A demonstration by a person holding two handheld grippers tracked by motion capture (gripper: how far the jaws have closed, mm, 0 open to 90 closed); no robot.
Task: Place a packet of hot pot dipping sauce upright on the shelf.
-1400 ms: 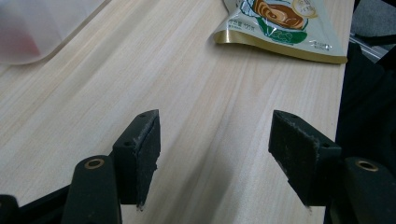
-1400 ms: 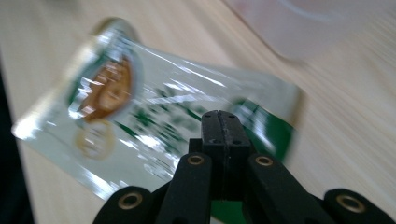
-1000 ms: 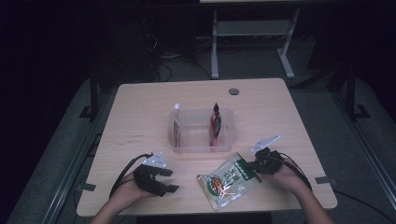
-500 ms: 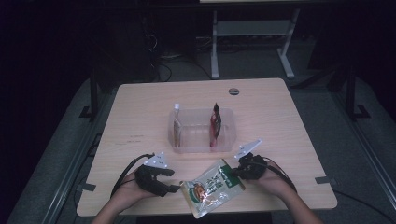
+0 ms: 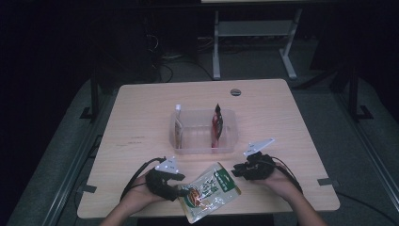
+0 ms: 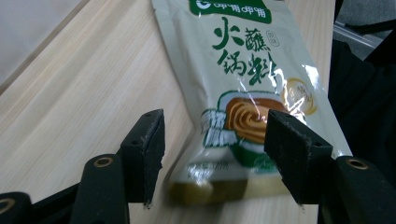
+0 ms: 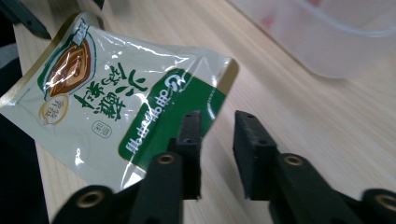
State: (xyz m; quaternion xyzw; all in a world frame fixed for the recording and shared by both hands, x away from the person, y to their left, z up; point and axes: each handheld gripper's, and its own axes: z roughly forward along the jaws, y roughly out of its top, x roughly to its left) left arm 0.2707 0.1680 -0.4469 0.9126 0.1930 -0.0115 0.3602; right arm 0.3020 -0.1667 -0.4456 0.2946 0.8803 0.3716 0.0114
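The left gripper [image 6: 212, 154] is held with its jaws wide apart astride the near end of the sauce packet [image 5: 209, 190], which lies flat at the table's [image 5: 141, 117] front edge, seemingly for pickup, while the right gripper [image 5: 238, 170], jaws slightly parted, is kept just beside its green end.

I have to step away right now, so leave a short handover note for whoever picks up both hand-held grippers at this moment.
Left hand-held gripper: open, jaws either side of the near end of the sauce packet, not closed on it.
Right hand-held gripper: open, beside the packet's green end, holding nothing.
The packet lies flat at the front of the table.
The clear plastic bin sits mid-table with two packets standing inside.
Done: two packets binned. Probably left: grasp this one and put it in the bin.
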